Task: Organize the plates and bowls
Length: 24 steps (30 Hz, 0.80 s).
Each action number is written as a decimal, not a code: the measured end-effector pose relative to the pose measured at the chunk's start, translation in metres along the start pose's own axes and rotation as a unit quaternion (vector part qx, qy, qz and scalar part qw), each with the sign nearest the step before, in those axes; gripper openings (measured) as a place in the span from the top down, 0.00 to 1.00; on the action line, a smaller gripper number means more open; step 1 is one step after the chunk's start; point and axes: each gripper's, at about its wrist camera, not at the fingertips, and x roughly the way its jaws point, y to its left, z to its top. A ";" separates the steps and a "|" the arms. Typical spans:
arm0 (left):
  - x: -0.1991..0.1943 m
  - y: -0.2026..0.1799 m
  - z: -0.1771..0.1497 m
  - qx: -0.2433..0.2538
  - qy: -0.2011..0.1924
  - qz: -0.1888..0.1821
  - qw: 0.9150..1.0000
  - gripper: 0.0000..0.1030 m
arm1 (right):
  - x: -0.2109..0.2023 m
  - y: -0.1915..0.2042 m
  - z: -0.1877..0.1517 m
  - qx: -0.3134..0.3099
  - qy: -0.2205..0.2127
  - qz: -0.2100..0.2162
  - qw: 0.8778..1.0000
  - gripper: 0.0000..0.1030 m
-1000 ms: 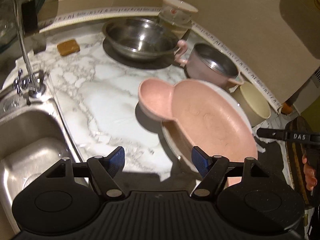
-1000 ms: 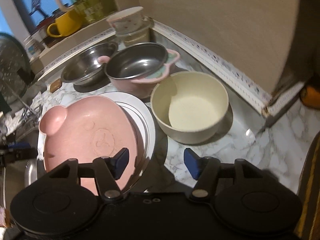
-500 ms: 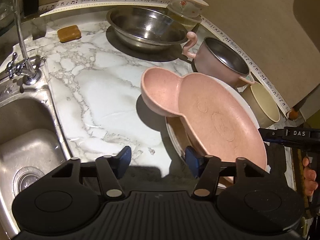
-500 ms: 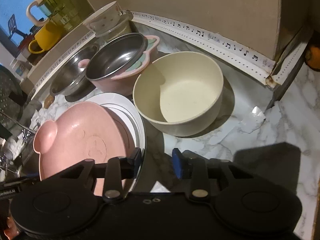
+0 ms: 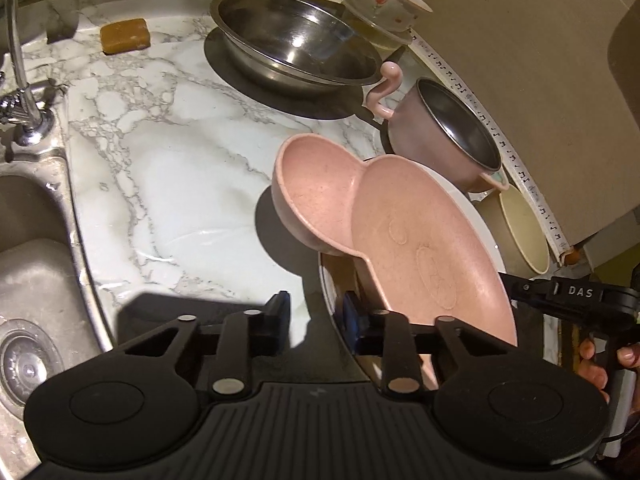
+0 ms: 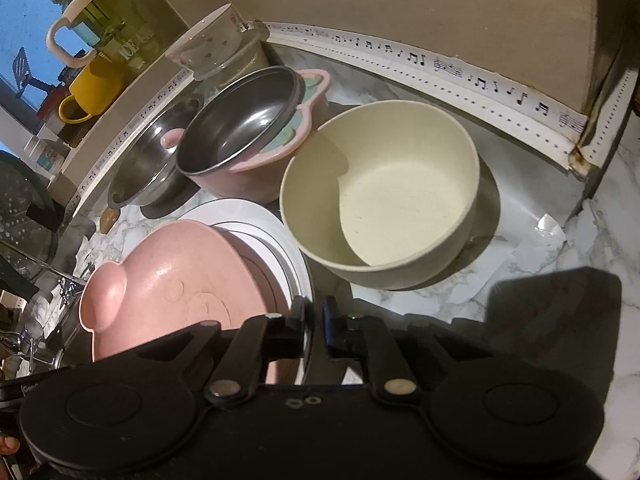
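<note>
On the white marble desk (image 5: 180, 160), a white round plate (image 5: 476, 216) is set near the front, and a pink bear-shaped plate with a round ear (image 5: 420, 240) is carried on top of it, tilted so that its ear end overhangs the white plate's left rim.

The left gripper (image 5: 316, 312) is placed at the near left rim of the white round plate. Its fingers (image 5: 280, 316) are narrow and closing, with the rim taken between them; a strip of marble is seen between the left pad and the rim, so the rim is not yet pinched.

The right gripper (image 6: 314, 316) is placed at the near right rim of the same plate. Its fingers (image 6: 332, 320) are drawn tightly together, and the thin white rim is clamped between the pads.

A cream round bowl (image 6: 384, 200) is seen just right of the white plate. A pink-sided steel pot with handles (image 6: 240, 132) is found behind the plates, close to the cream bowl. A wide steel bowl (image 5: 296, 44) is set farther back, and a small brown block (image 5: 125, 35) lies to its left. A steel sink (image 5: 32, 240) is sunk at the far left.
</note>
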 end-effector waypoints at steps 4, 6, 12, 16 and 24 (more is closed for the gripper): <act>0.003 -0.002 0.002 0.000 0.005 -0.009 1.000 0.87 | 0.003 0.001 0.002 0.001 0.001 0.003 1.000 0.93; 0.003 -0.005 0.002 0.007 0.006 -0.010 1.000 0.90 | 0.004 0.002 0.002 0.000 0.002 0.003 1.000 0.94; 0.003 -0.011 0.002 0.035 0.007 -0.002 0.999 0.91 | 0.004 0.009 0.002 -0.025 0.000 -0.011 1.000 0.94; 0.002 -0.011 0.002 0.044 0.007 0.002 0.999 0.91 | 0.005 0.014 0.002 -0.038 -0.001 -0.024 0.999 0.93; -0.010 -0.009 -0.009 0.056 0.002 0.011 0.998 0.91 | 0.000 0.027 -0.012 -0.071 -0.006 -0.042 0.997 0.93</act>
